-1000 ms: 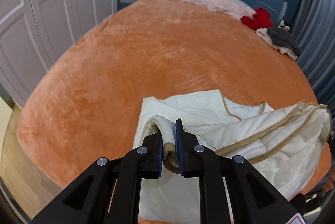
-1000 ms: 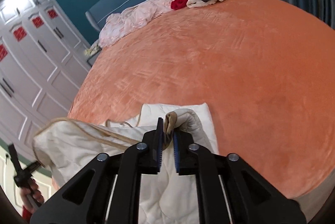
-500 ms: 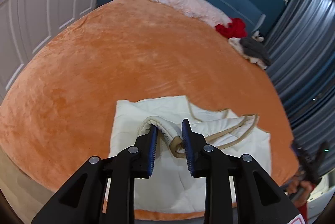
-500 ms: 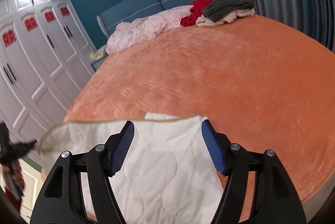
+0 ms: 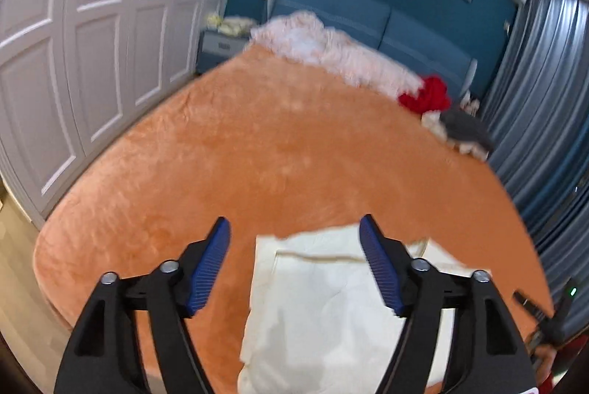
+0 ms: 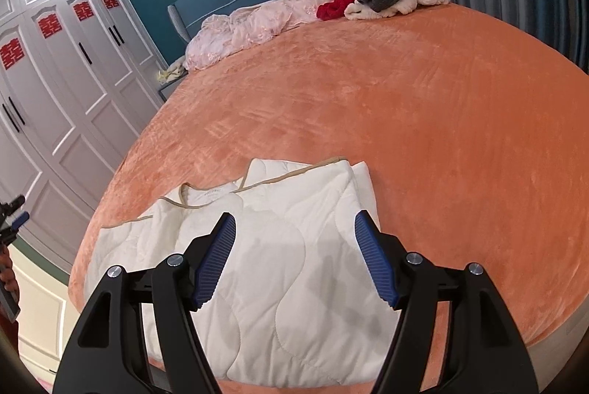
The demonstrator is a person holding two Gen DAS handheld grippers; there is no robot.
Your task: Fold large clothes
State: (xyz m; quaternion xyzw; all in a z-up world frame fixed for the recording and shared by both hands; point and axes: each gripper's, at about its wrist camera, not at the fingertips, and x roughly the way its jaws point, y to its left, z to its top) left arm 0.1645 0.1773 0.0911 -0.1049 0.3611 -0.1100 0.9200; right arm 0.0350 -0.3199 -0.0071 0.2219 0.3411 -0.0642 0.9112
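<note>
Both your grippers, left gripper (image 5: 294, 246) and right gripper (image 6: 294, 243), are opening, grasping nothing; the folded cream quilted garment (image 6: 257, 254) lies at the orange plush bed's (image 6: 423, 121) near edge.

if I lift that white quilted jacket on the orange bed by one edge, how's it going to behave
The white quilted jacket will probably sag and unfold, since it lies in soft, puffy folds on the orange bed. The padded stitching suggests bulk without much weight. A single pinch may bunch the thick layers, so the right claw would likely need its wide opening.
</note>
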